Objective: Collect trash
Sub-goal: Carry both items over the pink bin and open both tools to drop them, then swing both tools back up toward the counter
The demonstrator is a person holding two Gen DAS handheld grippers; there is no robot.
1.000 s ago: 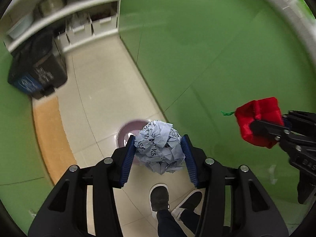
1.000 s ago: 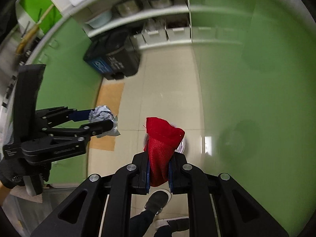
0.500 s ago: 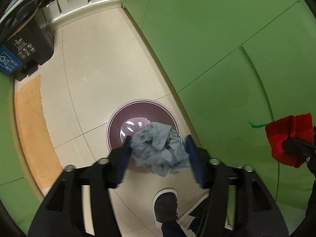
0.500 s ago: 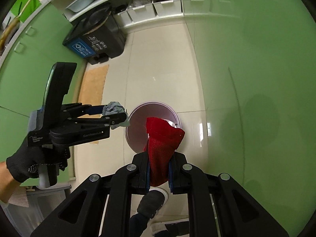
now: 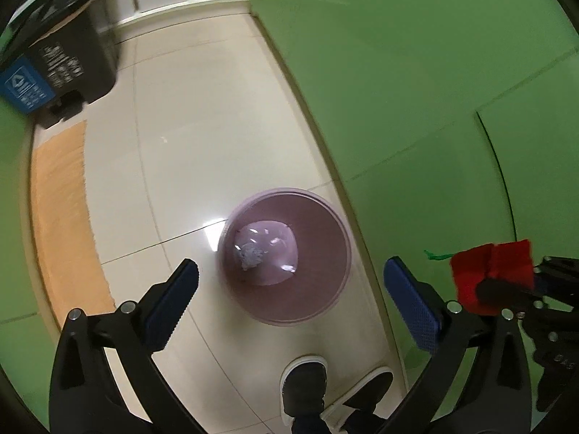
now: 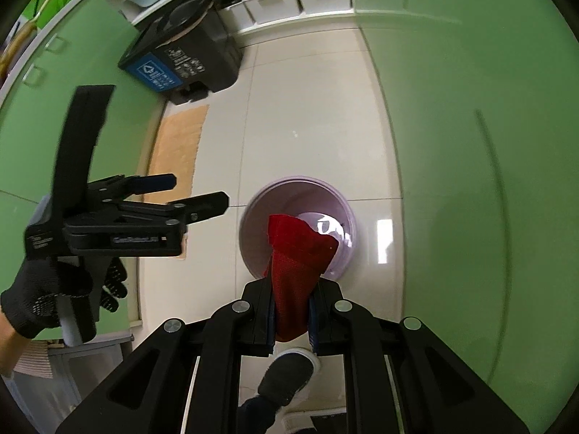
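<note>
Hovering above the lilac bin [image 5: 286, 256] on the floor with left gripper [image 5: 289, 282] jaws opening and empty, crumpled paper [image 5: 249, 255] lying at the bottom, while keeping right gripper [image 6: 291, 311] clamped on the red cloth [image 6: 296, 267] over the rim, seemingly awaiting release.

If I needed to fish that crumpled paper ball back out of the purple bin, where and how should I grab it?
Probably from straight above: the crumpled paper ball lies on the floor of the open-topped purple bin, walled all round. Close the jaws across its middle.
</note>
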